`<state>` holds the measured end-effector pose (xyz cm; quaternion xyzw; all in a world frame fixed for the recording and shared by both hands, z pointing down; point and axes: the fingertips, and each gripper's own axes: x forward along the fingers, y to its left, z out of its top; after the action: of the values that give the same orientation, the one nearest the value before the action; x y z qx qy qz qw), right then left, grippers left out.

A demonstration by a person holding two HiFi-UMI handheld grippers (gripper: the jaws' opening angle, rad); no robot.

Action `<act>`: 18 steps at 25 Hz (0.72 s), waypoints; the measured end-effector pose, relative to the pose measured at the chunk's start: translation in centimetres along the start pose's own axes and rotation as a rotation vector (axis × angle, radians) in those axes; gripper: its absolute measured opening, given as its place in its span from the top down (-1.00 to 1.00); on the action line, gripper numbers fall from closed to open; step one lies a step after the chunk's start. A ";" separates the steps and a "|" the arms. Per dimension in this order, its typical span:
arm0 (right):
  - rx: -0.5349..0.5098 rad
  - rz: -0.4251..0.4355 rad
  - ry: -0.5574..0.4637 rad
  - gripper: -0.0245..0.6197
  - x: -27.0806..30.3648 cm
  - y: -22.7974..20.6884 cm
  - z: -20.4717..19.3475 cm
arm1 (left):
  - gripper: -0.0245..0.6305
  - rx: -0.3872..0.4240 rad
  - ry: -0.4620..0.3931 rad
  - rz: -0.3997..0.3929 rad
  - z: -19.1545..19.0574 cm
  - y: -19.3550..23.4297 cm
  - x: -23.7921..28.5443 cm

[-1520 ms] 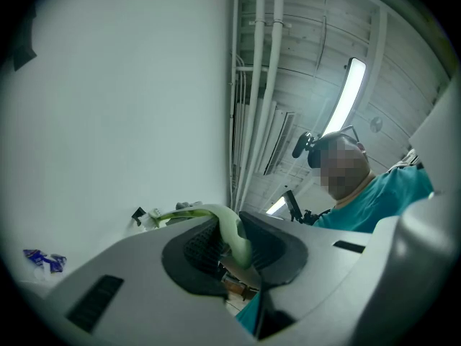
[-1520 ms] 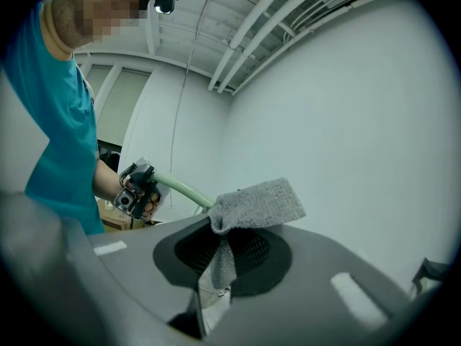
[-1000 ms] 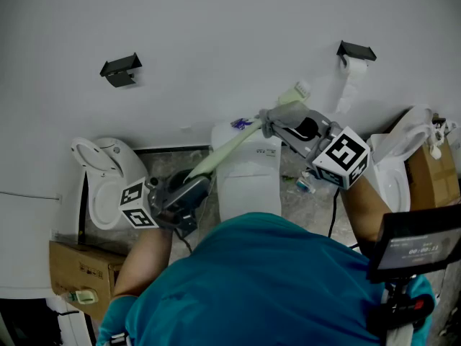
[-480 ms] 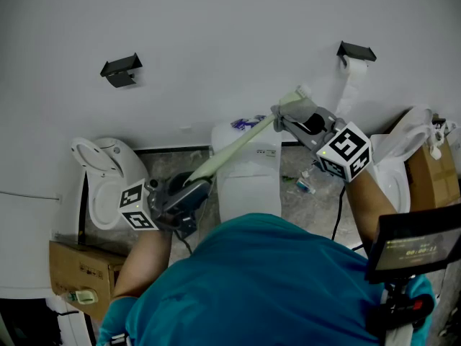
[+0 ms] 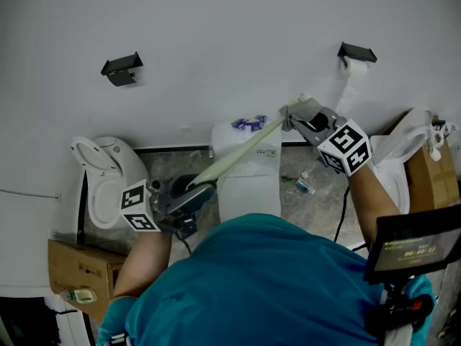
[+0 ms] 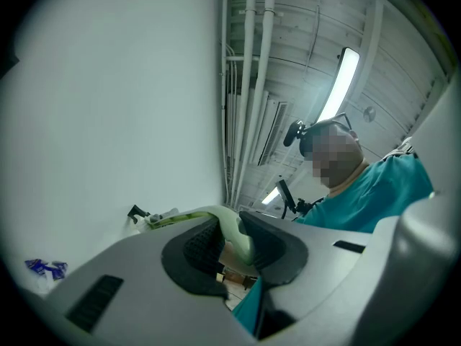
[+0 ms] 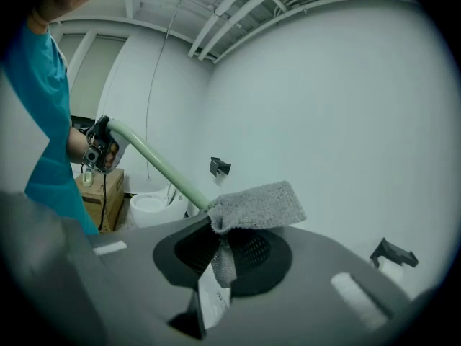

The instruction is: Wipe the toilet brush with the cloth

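Note:
A pale green toilet brush (image 5: 238,153) slants from lower left to upper right over the toilet cistern. My left gripper (image 5: 196,189) is shut on its handle end, and the left gripper view shows the handle (image 6: 238,233) pinched between the dark pads. At the brush's far end, close to the wall, my right gripper (image 5: 295,114) is shut on a grey cloth (image 5: 304,109). In the right gripper view the cloth (image 7: 256,206) folds over the green shaft (image 7: 155,166) just ahead of the jaws. The brush head is mostly hidden by the cloth.
A white cistern (image 5: 248,175) stands below the brush, with small blue-purple items (image 5: 248,123) on its lid. Toilets sit at left (image 5: 101,179) and right (image 5: 403,157). A cardboard box (image 5: 79,265) is at lower left. A paper-roll holder (image 5: 355,51) and bracket (image 5: 120,68) hang on the wall.
My right gripper has slid the cloth along the shaft toward the brush's far end, up and to the right in the head view. The left gripper has kept still on the handle.

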<state>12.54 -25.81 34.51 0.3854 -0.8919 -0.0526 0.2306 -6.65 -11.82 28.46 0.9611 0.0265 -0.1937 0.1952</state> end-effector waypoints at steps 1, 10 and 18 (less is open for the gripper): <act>-0.001 -0.008 0.013 0.81 0.0 -0.2 -0.3 | 0.71 0.001 0.001 -0.001 0.0 -0.1 0.0; -0.127 -0.125 0.153 0.81 -0.1 -1.6 -3.0 | 0.72 -0.001 0.007 0.012 -0.5 0.1 0.0; -0.426 -0.342 0.251 0.81 -0.7 -2.8 -2.5 | 0.73 -0.036 -0.011 0.048 -0.8 1.2 -0.3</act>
<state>15.95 -27.06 35.75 0.4766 -0.7474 -0.2286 0.4025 -6.46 -12.63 29.66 0.9566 0.0058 -0.1940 0.2172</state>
